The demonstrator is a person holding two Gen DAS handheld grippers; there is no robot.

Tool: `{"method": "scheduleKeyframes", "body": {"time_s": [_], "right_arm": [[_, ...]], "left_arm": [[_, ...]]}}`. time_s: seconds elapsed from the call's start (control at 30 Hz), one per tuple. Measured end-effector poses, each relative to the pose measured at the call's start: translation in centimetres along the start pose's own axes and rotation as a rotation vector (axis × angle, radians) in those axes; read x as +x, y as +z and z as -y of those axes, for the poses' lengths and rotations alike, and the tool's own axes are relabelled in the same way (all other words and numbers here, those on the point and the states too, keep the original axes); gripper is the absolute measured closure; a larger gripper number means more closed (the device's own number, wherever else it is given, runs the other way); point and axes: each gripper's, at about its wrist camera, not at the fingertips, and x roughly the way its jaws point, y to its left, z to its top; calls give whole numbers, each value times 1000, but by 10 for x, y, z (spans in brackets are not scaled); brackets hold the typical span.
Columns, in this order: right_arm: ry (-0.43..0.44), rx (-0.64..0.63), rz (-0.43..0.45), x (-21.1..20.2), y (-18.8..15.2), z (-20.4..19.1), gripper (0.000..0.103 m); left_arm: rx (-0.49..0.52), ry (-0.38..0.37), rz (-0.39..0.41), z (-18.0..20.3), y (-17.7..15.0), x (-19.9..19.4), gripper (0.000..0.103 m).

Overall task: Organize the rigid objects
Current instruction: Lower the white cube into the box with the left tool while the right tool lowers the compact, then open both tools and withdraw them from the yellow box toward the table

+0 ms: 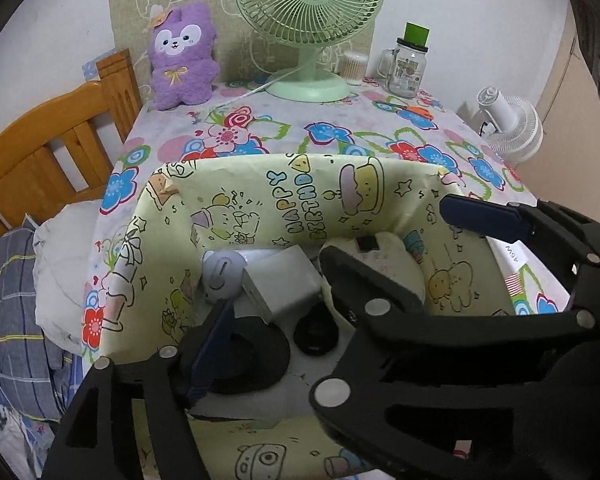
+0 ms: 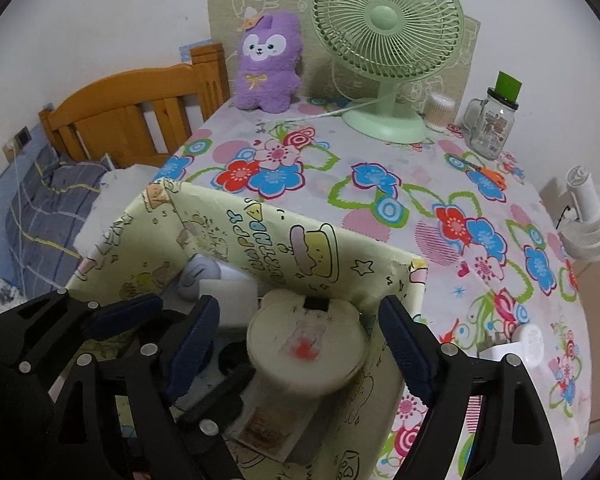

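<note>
Lowest in the right wrist view, the right gripper point(image 2: 300, 344) is being held over the yellow paper-lined box point(image 2: 308, 240) with its jaws apart, either side of a cream round container point(image 2: 306, 340) that is not seen being pressed; judged, it is being set among the items gathered there. At lower left of that frame, the left gripper point(image 2: 168, 320) is also being held with jaws apart, nothing between them. In the left wrist view a grey block point(image 1: 280, 284), a pale egg-shaped thing point(image 1: 220, 276) and black rings point(image 1: 316, 330) are being kept inside the box. The box's raised walls are crowding both grippers. A white plug point(image 2: 516, 346) is lying outside on the floral tablecloth point(image 2: 420, 184); farther up, a green fan point(image 2: 384, 40) and a purple plush point(image 2: 268, 64) are standing clear.
</note>
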Motion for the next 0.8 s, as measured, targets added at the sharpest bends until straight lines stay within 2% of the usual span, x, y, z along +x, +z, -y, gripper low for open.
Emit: {"method": "scheduleKeyframes", "body": {"time_s": [0.2,0.53,0.8], "right_arm": [[15,0,5,-6,-1,1,17],[14,-2,14,-18,-4,1,15],[-30,2,29,-30,-6,3,12]], "left_arm": [[11,47,30,5,-2,-8,16],[9,78,47,6,-6,-19,15],[17,96,60,13,-6,-26,15]]}}
